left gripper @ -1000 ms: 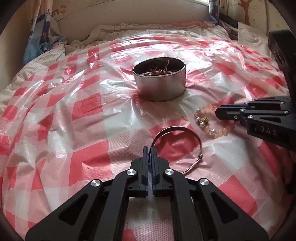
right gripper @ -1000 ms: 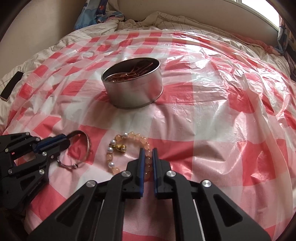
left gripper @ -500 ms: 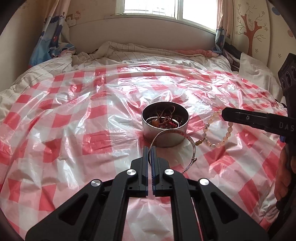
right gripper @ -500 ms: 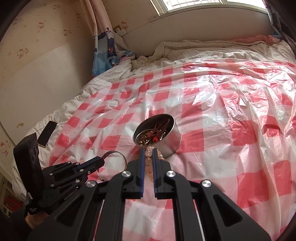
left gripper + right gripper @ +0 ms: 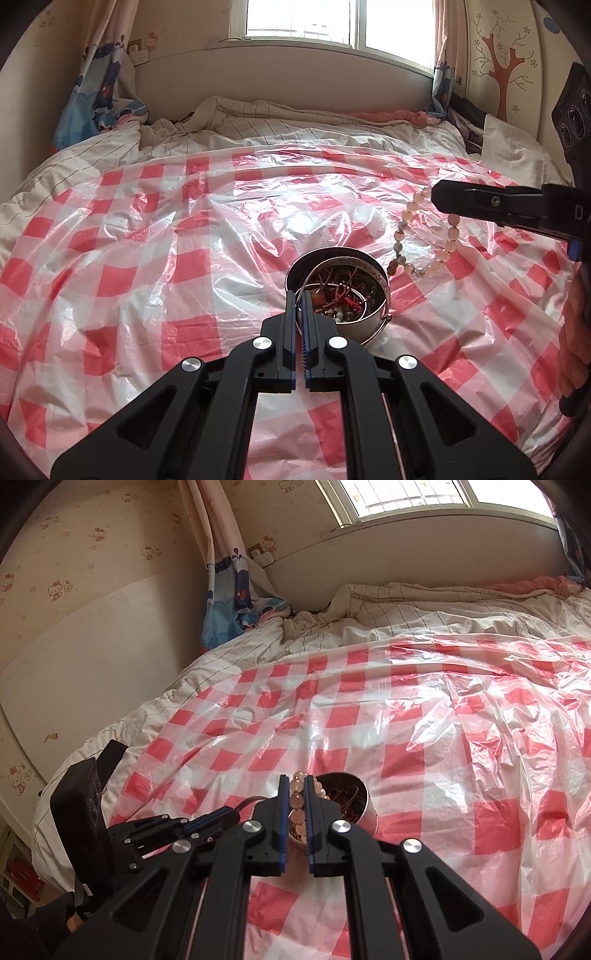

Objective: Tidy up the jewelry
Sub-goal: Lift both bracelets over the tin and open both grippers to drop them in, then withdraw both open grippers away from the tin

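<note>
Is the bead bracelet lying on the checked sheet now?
No, the bead bracelet hangs in the air from the shut right gripper, above the checked sheet and beside the tin.

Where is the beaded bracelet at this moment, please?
The beaded bracelet hangs off the checkered sheet, pinched in the right gripper; in the left wrist view it is upper right of the metal tin.
</note>
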`<state>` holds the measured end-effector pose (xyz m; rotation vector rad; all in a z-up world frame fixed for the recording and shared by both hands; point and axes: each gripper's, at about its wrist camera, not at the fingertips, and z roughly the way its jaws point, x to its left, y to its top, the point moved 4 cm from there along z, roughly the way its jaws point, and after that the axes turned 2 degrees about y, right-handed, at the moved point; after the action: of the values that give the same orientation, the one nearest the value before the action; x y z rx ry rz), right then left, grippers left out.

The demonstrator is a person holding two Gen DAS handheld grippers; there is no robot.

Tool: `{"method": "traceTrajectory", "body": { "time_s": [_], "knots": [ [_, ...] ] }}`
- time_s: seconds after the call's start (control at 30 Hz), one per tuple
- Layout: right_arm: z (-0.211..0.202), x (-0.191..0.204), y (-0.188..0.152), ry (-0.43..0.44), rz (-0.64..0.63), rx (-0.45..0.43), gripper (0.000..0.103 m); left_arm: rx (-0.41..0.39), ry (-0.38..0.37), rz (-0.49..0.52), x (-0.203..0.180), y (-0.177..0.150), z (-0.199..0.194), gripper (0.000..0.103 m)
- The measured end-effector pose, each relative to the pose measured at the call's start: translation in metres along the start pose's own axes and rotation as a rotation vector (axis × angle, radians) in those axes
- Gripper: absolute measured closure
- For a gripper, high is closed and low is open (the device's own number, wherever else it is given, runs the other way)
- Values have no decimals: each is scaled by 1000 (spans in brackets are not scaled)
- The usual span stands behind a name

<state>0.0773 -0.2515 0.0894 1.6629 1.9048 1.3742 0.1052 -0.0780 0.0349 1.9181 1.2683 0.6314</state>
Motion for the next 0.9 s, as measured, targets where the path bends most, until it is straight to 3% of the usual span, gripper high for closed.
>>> {"method": "traceTrajectory", "body": {
  "time_s": [0.2, 0.27, 0.33, 0.43, 0.47, 0.57, 0.7, 0.9],
  "knots": [
    [20, 3, 16, 64, 20, 1, 95, -9, -8, 0, -7, 13, 21, 99],
    [40, -8, 14, -1, 16, 39, 94, 44, -6, 9, -9, 13, 44, 98],
    [69, -29, 1, -114, 29, 142, 79, 99, -1, -4, -8, 9, 59, 97],
    [71, -46, -16, -125, 63, 162, 77, 70, 22, 10, -7, 6, 47, 83],
    [67, -48, -20, -130, 66, 159, 77, 67, 27, 5, -5, 3, 43, 74],
    [50, -52, -29, -122, 98, 148, 77, 76, 44, 2, 3, -8, 32, 69],
    [29, -44, -56, -145, 83, 165, 61, 88, 80, 2, 13, -28, 17, 55],
    [8, -28, -99, -223, 24, 182, 58, 113, 131, -13, 26, -53, -2, 40]
  ]
}}
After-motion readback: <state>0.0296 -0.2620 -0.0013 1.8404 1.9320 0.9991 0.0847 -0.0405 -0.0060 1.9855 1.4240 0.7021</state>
